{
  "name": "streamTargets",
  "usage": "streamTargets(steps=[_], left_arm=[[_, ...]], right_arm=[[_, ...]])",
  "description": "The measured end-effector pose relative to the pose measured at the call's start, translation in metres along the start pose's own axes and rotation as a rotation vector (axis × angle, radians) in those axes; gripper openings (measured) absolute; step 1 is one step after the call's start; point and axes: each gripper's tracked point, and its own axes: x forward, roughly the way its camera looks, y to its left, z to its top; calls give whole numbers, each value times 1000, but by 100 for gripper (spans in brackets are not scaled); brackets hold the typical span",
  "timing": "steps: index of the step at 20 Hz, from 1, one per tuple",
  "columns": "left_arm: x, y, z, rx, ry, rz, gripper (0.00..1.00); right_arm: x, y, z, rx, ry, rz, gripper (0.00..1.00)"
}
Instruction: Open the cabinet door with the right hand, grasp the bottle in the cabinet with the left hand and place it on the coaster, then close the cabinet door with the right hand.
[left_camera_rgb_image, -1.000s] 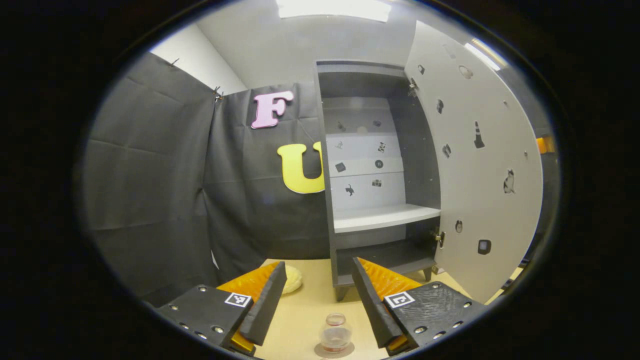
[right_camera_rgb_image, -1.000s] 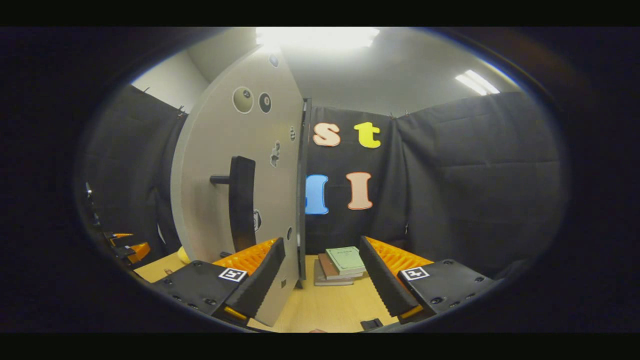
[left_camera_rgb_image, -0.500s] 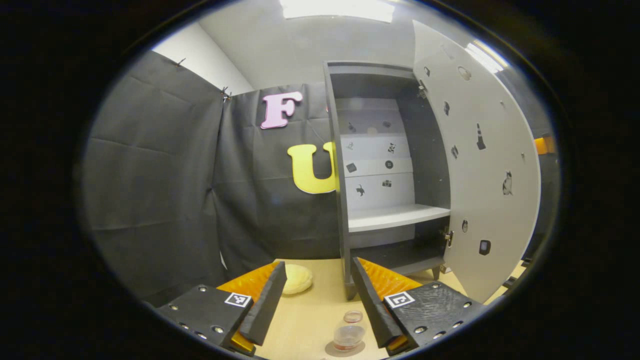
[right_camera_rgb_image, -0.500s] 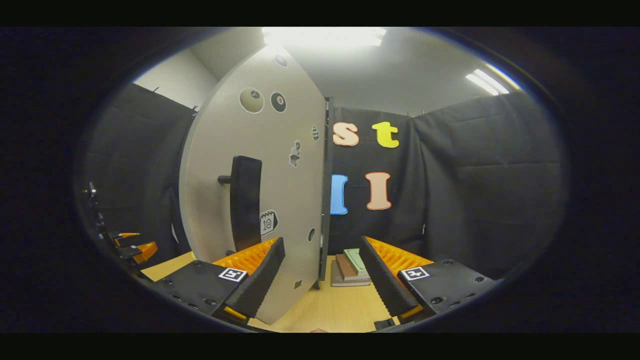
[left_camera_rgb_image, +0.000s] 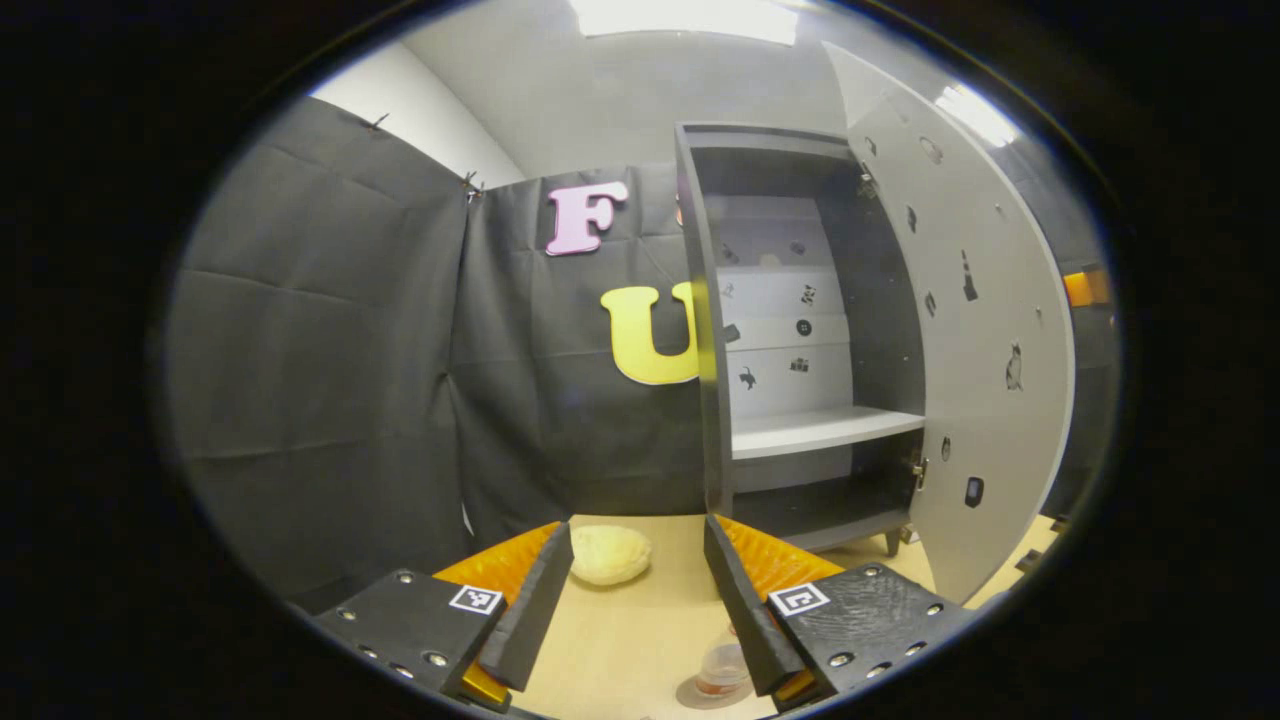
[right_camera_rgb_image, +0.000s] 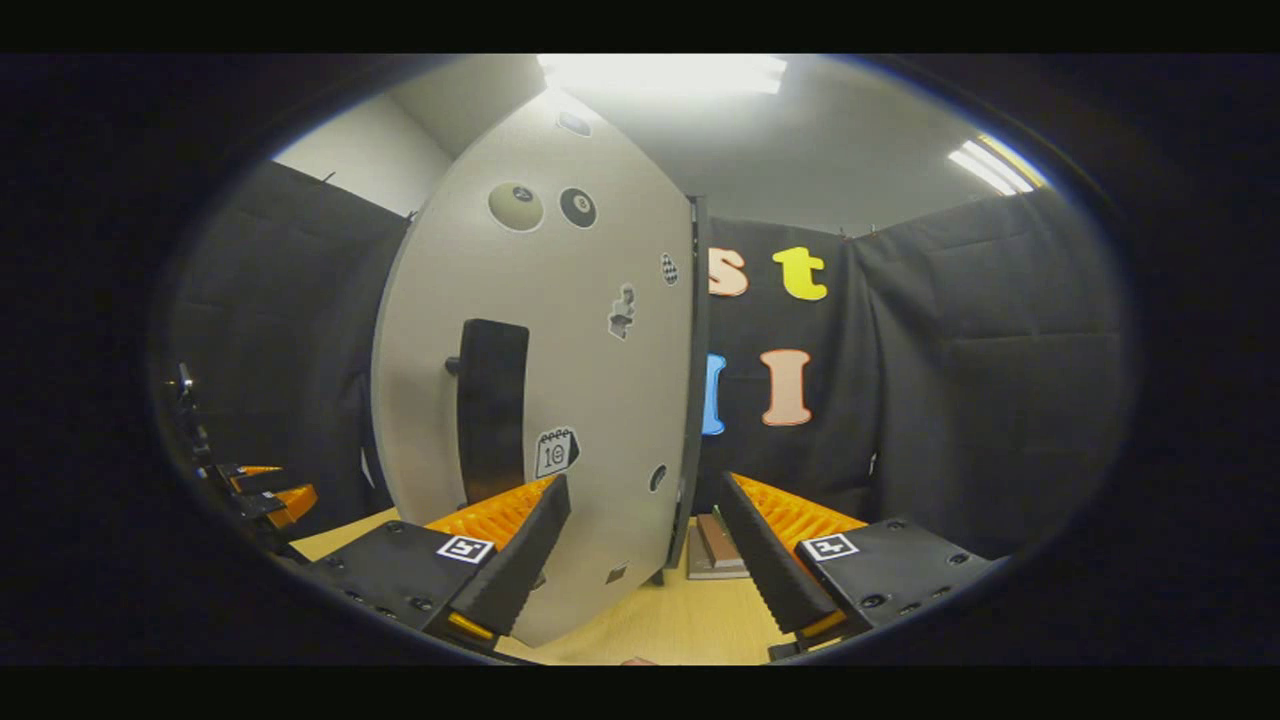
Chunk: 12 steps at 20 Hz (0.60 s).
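The small clear bottle (left_camera_rgb_image: 722, 668) stands upright on the round coaster (left_camera_rgb_image: 697, 693) on the wooden table, low in the left gripper view and partly hidden behind one finger. My left gripper (left_camera_rgb_image: 636, 532) hovers above it, open and holding nothing. The grey cabinet (left_camera_rgb_image: 800, 330) stands with its shelves bare and its door (left_camera_rgb_image: 985, 350) partly swung out. In the right gripper view the door's outer face (right_camera_rgb_image: 590, 400) with its dark handle (right_camera_rgb_image: 490, 410) is close ahead. My right gripper (right_camera_rgb_image: 642, 490) is open, and the door's lower edge lies between its fingers.
A pale yellow lump (left_camera_rgb_image: 608, 553) lies on the table (left_camera_rgb_image: 620, 640) left of the cabinet. A stack of books (right_camera_rgb_image: 715, 545) sits past the door's edge. The left gripper (right_camera_rgb_image: 260, 490) shows far left in the right gripper view.
The door has swung further towards the cabinet, with the right gripper following it. The left gripper view has turned left, so the bottle and cabinet sit further right in it.
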Motion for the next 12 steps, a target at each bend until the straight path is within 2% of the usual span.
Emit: streamTargets(steps=[10, 12], left_arm=[[-1, 23, -11, 2, 9, 61, 79], [-9, 42, -11, 1, 12, 74, 79]], right_arm=[[28, 53, 2, 11, -2, 93, 96], [37, 70, 3, 14, -9, 115, 96]])
